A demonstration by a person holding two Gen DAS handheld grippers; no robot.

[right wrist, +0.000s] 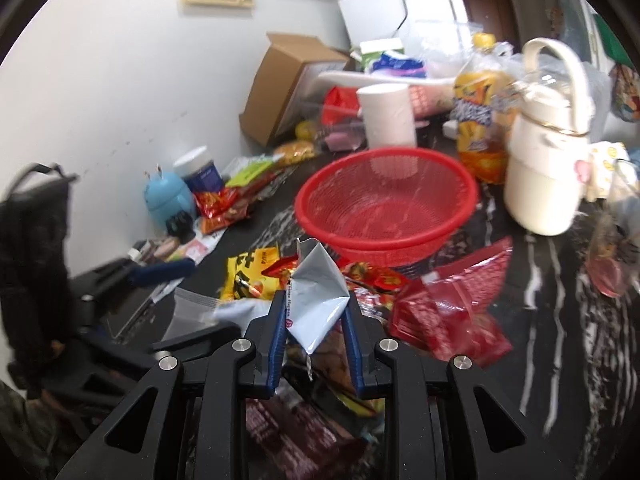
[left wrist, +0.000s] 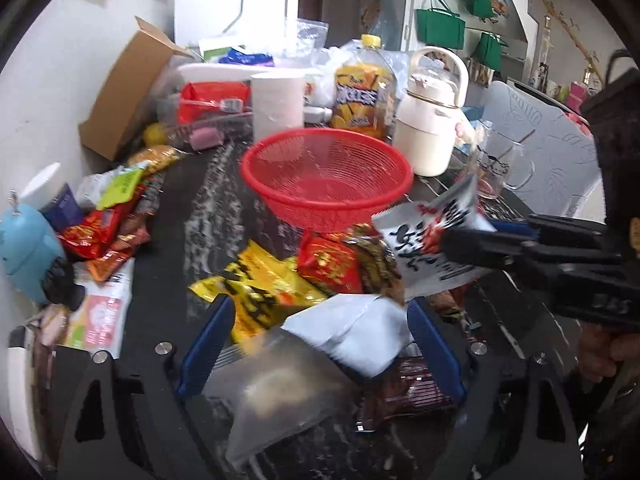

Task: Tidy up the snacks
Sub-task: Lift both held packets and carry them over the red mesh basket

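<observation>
The silver snack packet (right wrist: 316,304) is lifted off the pile, pinched between the blue pads of the right gripper (right wrist: 314,312), just near of the red basket (right wrist: 384,236). It looks light, thin and crinkly, its foil buckling under the squeeze, so a flat edge or sealed seam seems the safest hold; the slick film could slip. The left gripper (left wrist: 320,340) is spread wide over a white pouch (left wrist: 360,332) and a clear zip bag (left wrist: 276,392), gripping nothing. Yellow and red packets (left wrist: 256,292) litter the dark marbled bench (left wrist: 192,208). A cream kettle (right wrist: 544,168) stands far right.
</observation>
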